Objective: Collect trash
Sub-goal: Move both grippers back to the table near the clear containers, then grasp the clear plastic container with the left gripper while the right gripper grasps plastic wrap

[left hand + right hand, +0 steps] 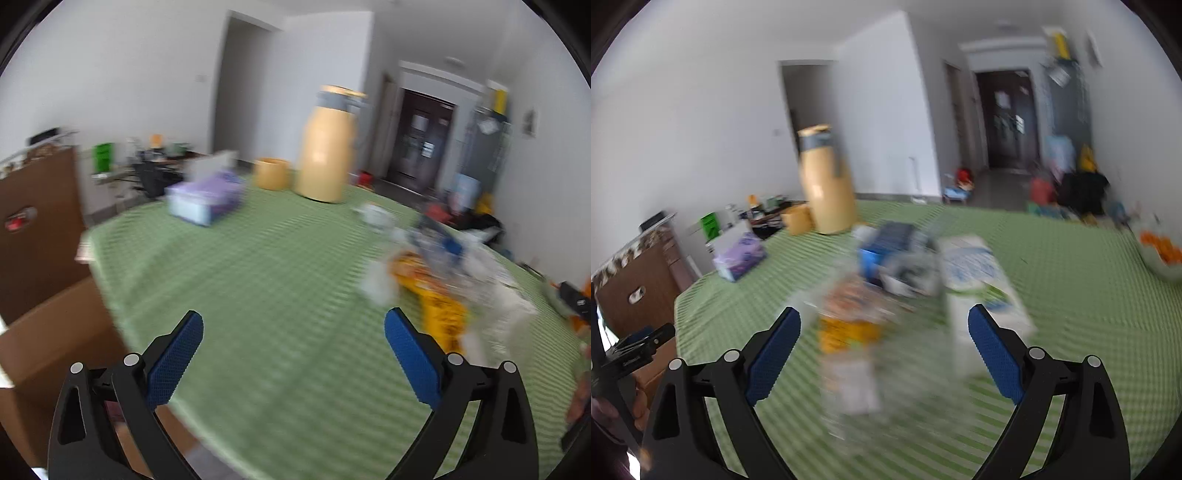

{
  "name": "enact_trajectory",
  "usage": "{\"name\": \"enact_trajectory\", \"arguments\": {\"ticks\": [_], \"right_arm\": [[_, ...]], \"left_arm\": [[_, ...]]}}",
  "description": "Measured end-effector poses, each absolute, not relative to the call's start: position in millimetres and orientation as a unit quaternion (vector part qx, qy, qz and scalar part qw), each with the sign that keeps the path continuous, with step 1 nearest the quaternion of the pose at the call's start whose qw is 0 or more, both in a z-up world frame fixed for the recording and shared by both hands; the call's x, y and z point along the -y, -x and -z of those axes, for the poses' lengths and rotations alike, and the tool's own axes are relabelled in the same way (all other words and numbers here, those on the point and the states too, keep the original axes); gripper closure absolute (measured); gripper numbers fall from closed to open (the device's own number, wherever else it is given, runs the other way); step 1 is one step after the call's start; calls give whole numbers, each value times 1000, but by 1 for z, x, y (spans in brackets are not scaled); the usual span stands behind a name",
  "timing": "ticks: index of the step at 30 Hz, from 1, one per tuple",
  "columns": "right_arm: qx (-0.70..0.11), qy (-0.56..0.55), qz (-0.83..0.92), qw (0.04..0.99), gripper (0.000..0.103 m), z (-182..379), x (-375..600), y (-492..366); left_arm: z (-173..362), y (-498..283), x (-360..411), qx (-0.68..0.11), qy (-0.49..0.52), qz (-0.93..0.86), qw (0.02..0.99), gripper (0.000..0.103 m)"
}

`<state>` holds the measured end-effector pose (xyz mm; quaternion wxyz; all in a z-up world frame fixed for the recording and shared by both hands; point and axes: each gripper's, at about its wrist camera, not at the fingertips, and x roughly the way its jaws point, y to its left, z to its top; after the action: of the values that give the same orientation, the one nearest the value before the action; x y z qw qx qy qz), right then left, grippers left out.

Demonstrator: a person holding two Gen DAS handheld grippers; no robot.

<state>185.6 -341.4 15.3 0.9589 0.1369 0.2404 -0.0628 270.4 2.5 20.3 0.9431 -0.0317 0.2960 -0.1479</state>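
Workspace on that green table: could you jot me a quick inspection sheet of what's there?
Surface: green striped tablecloth covers the table.
Job's things: blurred pile of wrappers with a yellow-orange packet, a white carton and a blue box.
Clutter: tall yellow flask with grey collar, small yellow cup, purple tissue box, white bowl of orange pieces.
Grippers: left gripper open, empty; right gripper open, facing the pile.
Cables: nothing seen.
Surroundings: brown wooden cabinet, dark door, white walls.
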Motion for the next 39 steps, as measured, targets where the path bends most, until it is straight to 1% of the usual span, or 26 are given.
{"name": "enact_trajectory", "arguments": {"ticks": [5,9,17,18,19,20,22,26,27,28,29,30,31,32,33,36,39], "right_arm": [[-277,-199,62,938,14,18,382,-175],[-298,-230,29,926,14,36,394,-178],[-313,-304,-53,898,15,59,406,-195],[-310,-313,-64,895,17,60,408,-196],[-309,-322,-72,892,25,61,408,-197],[-310,-330,-77,889,29,62,410,-197],[-309,-343,-82,883,31,63,415,-194],[-310,-375,-107,867,48,68,428,-184],[-311,-380,-112,864,51,69,431,-182],[-311,-384,-112,862,57,69,433,-181],[-313,-386,-111,861,61,70,435,-180],[-314,-385,-107,861,61,71,438,-177],[-314,-385,-102,862,61,70,440,-175],[-314,-386,-97,862,61,70,442,-174],[-309,-393,-102,860,61,70,445,-172],[-298,-385,-120,865,61,63,445,-165],[-288,-370,-133,873,61,55,444,-157]], "left_arm": [[-5,-258,70,-323,8,220,921,7],[7,-251,111,-349,20,270,897,7],[41,-256,165,-454,67,327,826,7],[45,-258,172,-463,71,328,820,7],[47,-259,175,-468,75,330,816,7],[51,-263,179,-474,78,332,812,7],[57,-268,189,-482,94,340,802,7],[70,-278,206,-506,130,360,773,7],[73,-278,209,-508,139,365,768,9],[73,-277,212,-505,138,366,770,11],[72,-275,215,-500,141,374,768,18],[71,-275,217,-499,141,371,770,23],[69,-273,217,-496,140,371,773,26],[63,-269,217,-488,137,372,777,32],[56,-265,216,-478,133,372,784,35],[36,-253,210,-452,117,377,800,42],[17,-242,203,-424,93,367,823,44]]}}
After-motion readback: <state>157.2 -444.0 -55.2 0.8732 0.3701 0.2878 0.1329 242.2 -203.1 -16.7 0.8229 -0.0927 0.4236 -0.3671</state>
